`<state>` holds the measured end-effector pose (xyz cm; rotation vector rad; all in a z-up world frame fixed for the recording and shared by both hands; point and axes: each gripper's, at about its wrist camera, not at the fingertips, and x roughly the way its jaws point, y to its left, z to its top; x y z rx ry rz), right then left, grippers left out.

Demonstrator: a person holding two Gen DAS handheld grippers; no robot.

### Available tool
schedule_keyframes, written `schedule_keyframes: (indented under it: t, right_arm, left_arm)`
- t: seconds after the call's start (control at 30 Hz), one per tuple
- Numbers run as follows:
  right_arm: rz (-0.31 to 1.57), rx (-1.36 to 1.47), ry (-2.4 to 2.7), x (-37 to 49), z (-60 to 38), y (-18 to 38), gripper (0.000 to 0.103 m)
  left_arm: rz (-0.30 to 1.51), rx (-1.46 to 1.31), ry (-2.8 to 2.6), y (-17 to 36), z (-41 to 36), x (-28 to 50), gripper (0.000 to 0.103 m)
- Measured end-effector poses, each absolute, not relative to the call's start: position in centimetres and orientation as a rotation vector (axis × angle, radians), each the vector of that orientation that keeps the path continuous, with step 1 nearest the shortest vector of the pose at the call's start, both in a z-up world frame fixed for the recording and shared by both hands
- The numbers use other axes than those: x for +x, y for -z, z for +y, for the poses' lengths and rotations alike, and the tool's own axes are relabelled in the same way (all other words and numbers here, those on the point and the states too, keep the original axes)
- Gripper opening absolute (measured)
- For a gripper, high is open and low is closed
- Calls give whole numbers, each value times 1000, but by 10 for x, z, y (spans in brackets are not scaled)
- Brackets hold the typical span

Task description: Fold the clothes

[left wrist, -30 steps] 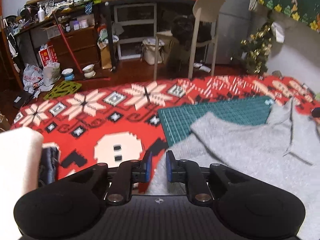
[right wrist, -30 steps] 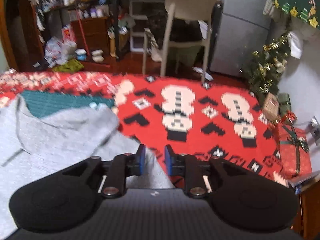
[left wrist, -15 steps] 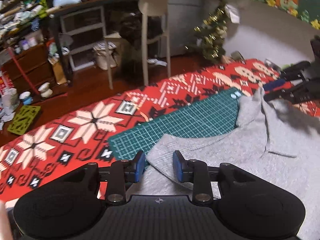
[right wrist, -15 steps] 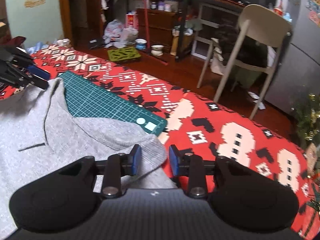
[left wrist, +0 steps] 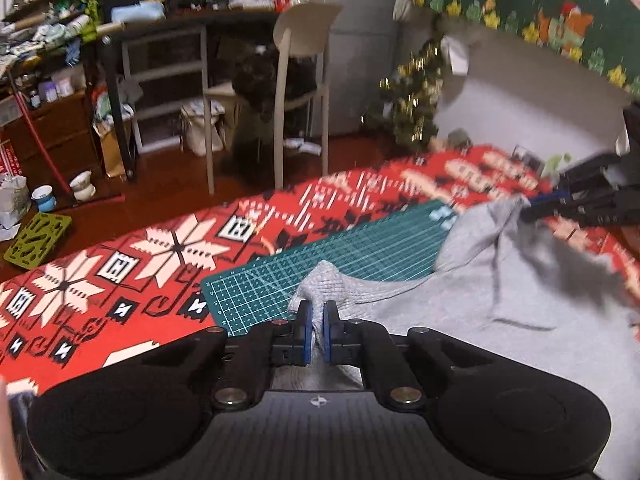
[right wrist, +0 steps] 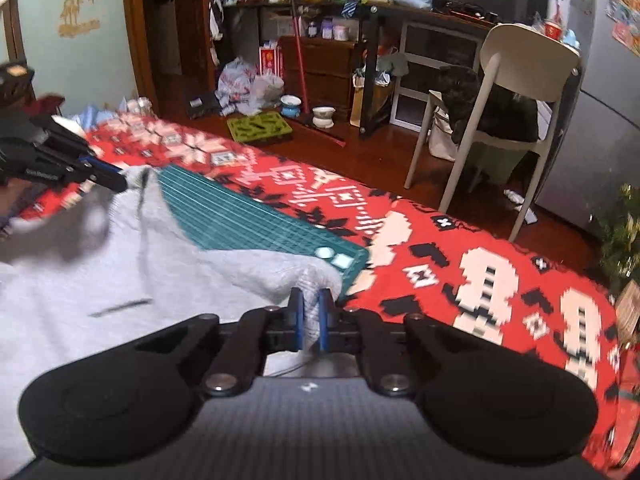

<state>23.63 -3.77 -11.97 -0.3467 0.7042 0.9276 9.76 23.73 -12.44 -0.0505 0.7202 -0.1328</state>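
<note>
Left hand-held gripper (left wrist: pixel 314 331) was clamped, blue pads nearly together, a pinch of grey fabric (left wrist: pixel 460 312) between them. Right hand-held gripper (right wrist: pixel 310 322) was clamped the same way. Both pointed forward, low, each visible in the other's view.

Home, lived-in room: wood floor, red Christmas-pattern blanket (left wrist: pixel 120 280), small decorated tree (left wrist: pixel 412 96), beige chair (right wrist: pixel 516 92) at a cluttered desk (right wrist: pixel 424 12), fridge (left wrist: pixel 356 40) with magnets, probably a dark pet (right wrist: pixel 480 100) on the chair, blurry.
</note>
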Motion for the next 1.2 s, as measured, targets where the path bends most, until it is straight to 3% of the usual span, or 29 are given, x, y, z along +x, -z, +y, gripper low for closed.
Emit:
schedule_keyframes:
  t: [0.33, 0.73, 1.2]
  right_arm:
    - [877, 13, -902, 228, -70, 80, 8]
    - [1129, 226, -738, 321, -44, 121, 8]
    - [975, 72, -735, 359, 22, 150, 8]
  left_arm:
    - [693, -154, 86, 101, 239, 76, 6]
    - [802, -322, -32, 123, 264, 139, 5]
    - [787, -384, -212, 145, 291, 162, 5]
